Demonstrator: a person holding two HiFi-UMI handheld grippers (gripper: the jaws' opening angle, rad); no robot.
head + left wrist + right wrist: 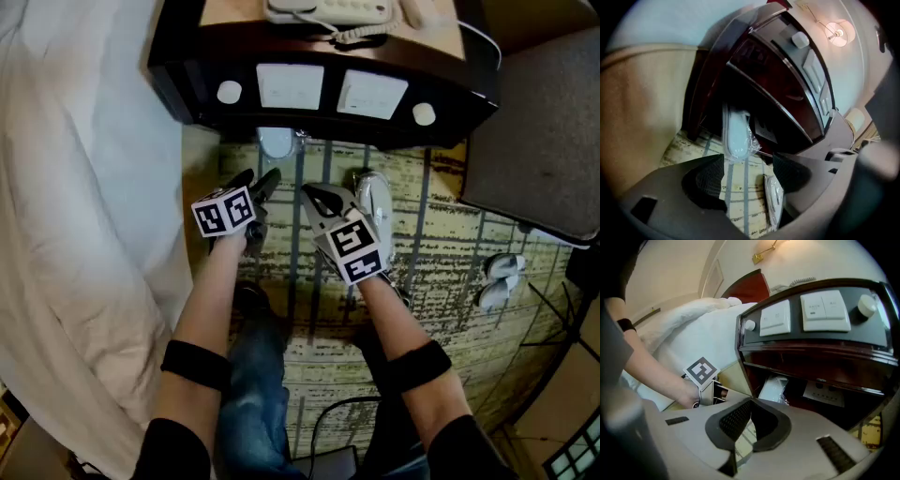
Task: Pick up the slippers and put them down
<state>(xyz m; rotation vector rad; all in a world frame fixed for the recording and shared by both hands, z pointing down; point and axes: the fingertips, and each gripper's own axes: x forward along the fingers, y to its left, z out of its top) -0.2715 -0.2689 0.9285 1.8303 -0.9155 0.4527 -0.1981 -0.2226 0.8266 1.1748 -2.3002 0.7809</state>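
Observation:
A white slipper in clear wrap (277,142) lies half under the dark nightstand (187,75); in the left gripper view the wrapped slipper (736,133) is just beyond the jaws. A second white slipper (377,202) lies on the striped carpet beside my right gripper (311,194), and this second slipper (774,199) shows low between the left jaws on the floor. My left gripper (260,178) (747,161) is open, with only carpet between its pads. My right gripper (750,404) is shut on nothing, pointing at the wrapped slipper (773,389).
A bed with a white duvet (75,187) fills the left. The nightstand has a switch panel (333,92) and carries a telephone (328,11). A grey chair seat (544,122) stands at the right, with another pair of white slippers (502,279) on the carpet.

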